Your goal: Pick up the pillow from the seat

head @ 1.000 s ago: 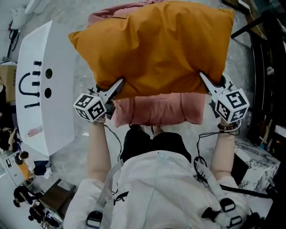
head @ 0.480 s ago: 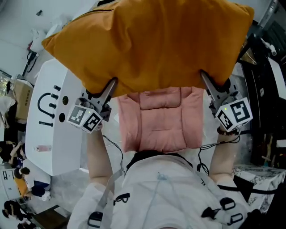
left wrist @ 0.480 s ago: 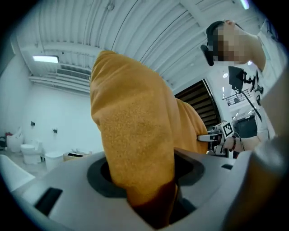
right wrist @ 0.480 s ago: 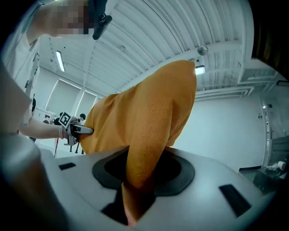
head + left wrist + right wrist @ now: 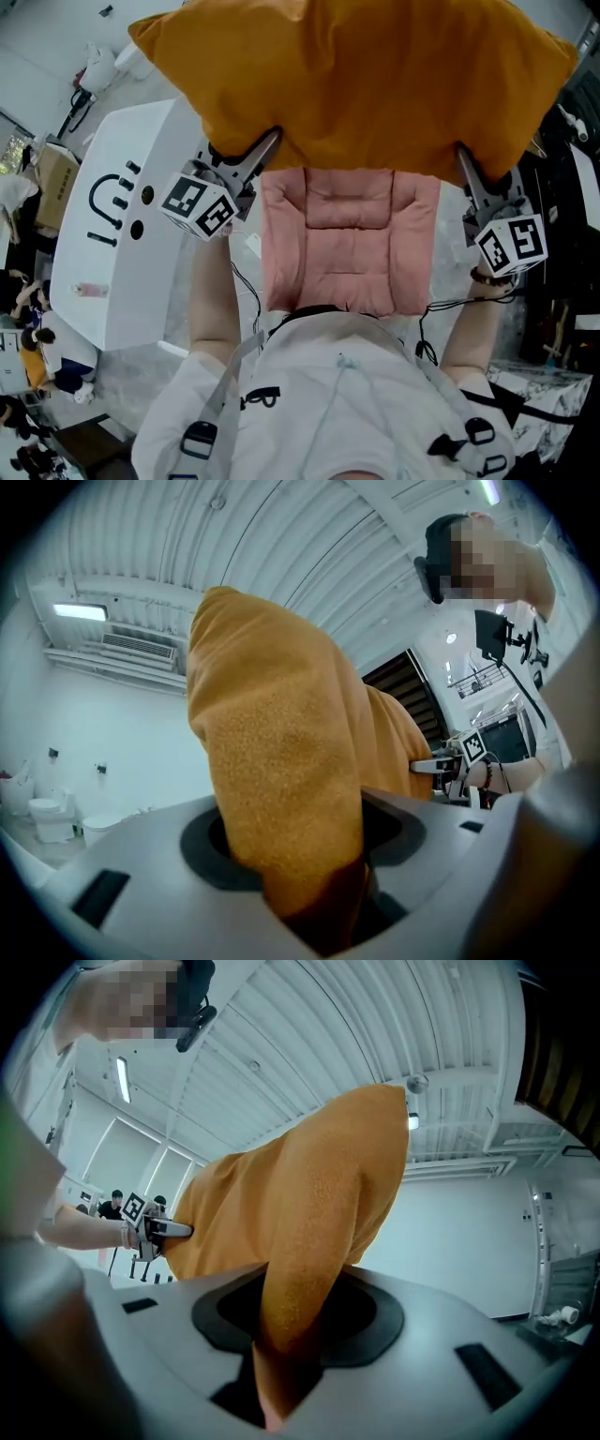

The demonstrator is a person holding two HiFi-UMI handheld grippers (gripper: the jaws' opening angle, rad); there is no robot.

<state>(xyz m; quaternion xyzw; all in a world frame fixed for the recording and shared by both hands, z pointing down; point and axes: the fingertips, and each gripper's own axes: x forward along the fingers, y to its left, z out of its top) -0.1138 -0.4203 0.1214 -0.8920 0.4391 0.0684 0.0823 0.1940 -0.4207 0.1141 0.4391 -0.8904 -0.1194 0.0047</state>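
A big orange pillow (image 5: 366, 75) hangs in the air above the pink-cushioned seat (image 5: 349, 234), held up by both grippers at its near edge. My left gripper (image 5: 272, 141) is shut on the pillow's left corner, and the fabric (image 5: 281, 789) fills the gap between its jaws in the left gripper view. My right gripper (image 5: 464, 161) is shut on the right corner, where orange cloth (image 5: 309, 1241) is pinched between its jaws in the right gripper view. The pillow hides the back of the seat.
A white table (image 5: 112, 225) with a black smiley drawing stands left of the seat. A cardboard box (image 5: 47, 178) lies at the far left. Dark furniture (image 5: 572, 234) lines the right side, with a marbled block (image 5: 534, 394) at the lower right. Cables hang from both grippers.
The pillow has risen off the pink seat cushion, which now shows almost whole. Both grippers stayed shut on the pillow's corners and moved up and away with it.
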